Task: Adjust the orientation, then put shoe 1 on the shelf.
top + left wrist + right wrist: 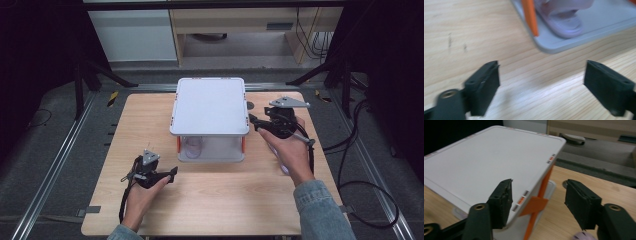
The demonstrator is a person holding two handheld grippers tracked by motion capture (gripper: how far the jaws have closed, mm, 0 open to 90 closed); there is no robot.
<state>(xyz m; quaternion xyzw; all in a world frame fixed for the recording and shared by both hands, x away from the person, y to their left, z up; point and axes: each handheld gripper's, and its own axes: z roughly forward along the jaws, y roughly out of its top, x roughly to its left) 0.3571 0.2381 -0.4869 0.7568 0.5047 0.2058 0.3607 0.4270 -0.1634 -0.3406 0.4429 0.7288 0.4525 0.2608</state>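
Tabletop: right gripper beside shelf

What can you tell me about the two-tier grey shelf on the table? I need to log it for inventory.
The two-tier grey plastic shelf with orange corner posts stands upright at the middle far side of the light wooden table. It has a flat rectangular top tray with rounded corners and a matching base tray. A pale lilac object lies on the lower tray. The right claw, jaws open, straddles the top tray's corner at an orange post; whether it touches is unclear.
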